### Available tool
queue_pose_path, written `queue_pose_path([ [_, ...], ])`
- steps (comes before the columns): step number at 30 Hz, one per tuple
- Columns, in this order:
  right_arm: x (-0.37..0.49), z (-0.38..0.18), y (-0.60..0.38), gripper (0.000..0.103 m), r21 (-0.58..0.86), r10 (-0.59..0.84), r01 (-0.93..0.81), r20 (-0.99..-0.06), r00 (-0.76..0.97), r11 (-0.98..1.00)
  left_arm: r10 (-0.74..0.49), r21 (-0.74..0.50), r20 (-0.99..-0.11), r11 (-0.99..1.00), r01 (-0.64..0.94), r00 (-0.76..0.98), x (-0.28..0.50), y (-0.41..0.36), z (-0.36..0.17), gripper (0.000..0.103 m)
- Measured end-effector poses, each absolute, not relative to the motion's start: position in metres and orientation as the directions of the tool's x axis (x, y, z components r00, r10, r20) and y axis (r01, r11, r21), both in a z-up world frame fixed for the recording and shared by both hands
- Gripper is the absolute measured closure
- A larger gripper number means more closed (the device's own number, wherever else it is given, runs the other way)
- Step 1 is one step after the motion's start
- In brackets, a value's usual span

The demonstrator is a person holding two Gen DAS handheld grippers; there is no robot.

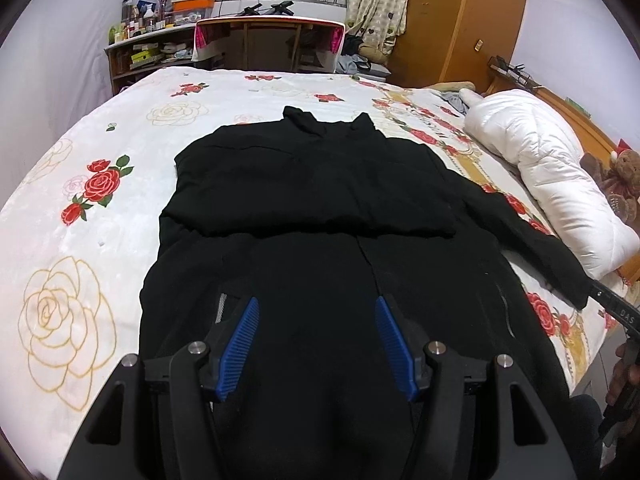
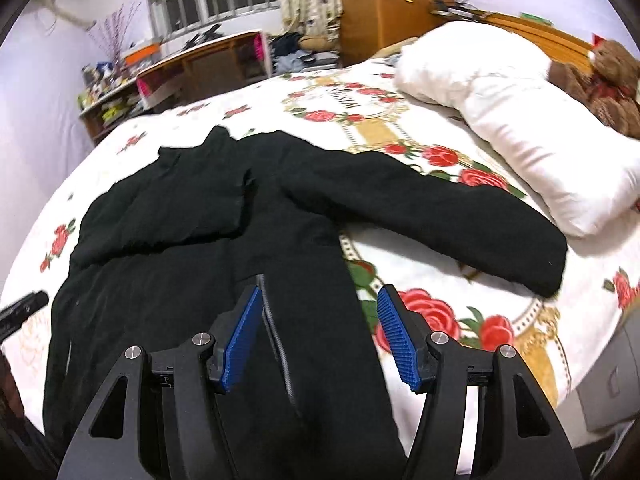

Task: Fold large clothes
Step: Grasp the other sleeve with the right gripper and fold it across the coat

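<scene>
Black and thick, the jacket (image 1: 312,208) is spread on the bed (image 1: 80,240) ahead of both sets of fingers; it is judged soft, bulky and limp, best pinched at the outstretched sleeve (image 2: 460,216); left gripper (image 1: 316,344) and right gripper (image 2: 318,332) are angled downward above it, parted, nothing held.
</scene>
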State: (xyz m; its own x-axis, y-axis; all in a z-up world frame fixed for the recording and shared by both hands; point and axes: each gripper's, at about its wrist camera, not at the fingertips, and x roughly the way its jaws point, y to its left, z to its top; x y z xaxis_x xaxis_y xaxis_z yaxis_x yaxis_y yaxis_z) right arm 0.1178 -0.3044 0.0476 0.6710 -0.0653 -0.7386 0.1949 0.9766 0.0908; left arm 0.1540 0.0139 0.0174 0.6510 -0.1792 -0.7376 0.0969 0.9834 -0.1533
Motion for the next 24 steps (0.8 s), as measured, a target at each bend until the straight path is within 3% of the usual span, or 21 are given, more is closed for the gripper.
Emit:
queue_pose_path([
  [13, 0.101, 0.047, -0.358, 0.043, 0.155, -0.108, 0.311, -0.722, 0.684, 0.938, -0.154, -0.093, -0.719, 0.988, 0.126, 0.677, 0.153, -0.009, 0.039, 0.041],
  [24, 0.121, -0.003, -0.445, 0.038, 0.247, -0.143, 0.492, -0.766, 0.627, 0.835, -0.137, -0.058, -0.725, 0.989, 0.139, 0.675, 0.197, -0.028, 0.030, 0.041],
])
